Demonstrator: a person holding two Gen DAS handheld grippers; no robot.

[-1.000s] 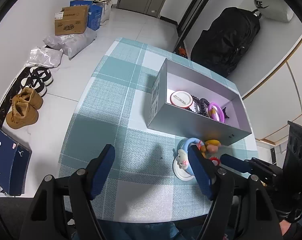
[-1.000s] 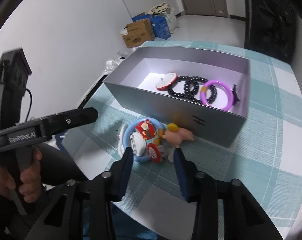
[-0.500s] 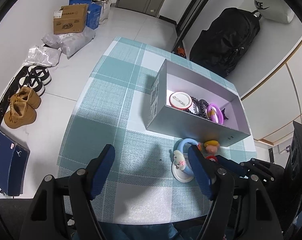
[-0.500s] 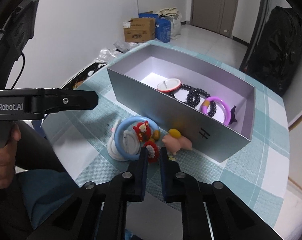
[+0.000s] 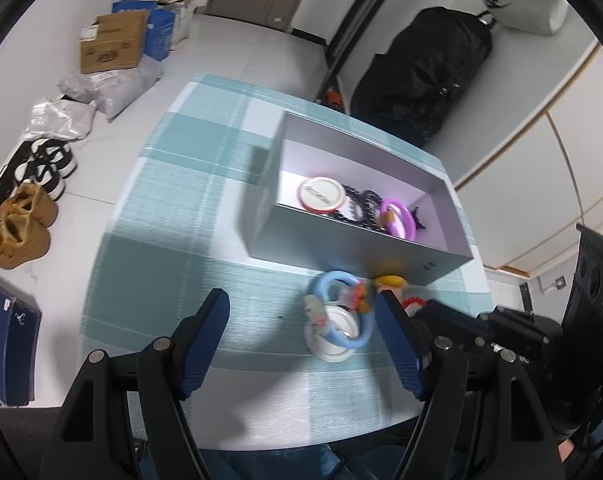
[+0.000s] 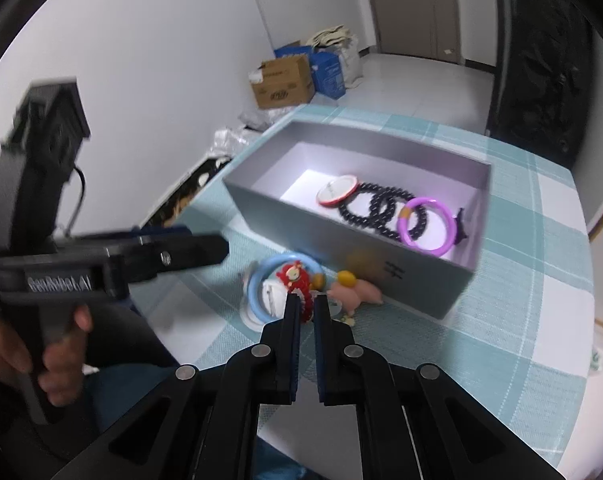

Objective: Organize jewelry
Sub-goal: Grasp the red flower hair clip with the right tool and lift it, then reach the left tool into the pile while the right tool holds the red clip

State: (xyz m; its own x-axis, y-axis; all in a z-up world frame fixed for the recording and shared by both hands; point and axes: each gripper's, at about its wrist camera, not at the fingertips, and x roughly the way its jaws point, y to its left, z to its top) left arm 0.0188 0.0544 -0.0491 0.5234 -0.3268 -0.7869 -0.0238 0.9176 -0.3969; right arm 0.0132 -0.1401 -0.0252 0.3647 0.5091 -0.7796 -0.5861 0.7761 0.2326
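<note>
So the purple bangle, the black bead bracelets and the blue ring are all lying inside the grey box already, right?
Not quite. The blue ring is not inside: the right wrist view shows it on the checked tablecloth in front of the grey box, among the small charms. The purple bangle and the black bead bracelets do lie inside the box.

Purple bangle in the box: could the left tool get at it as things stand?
Probably yes. The purple bangle lies uncovered in the open-topped grey box, and the left tool is open and empty. It must clear the near wall; black bead bracelets crowd one side.
</note>
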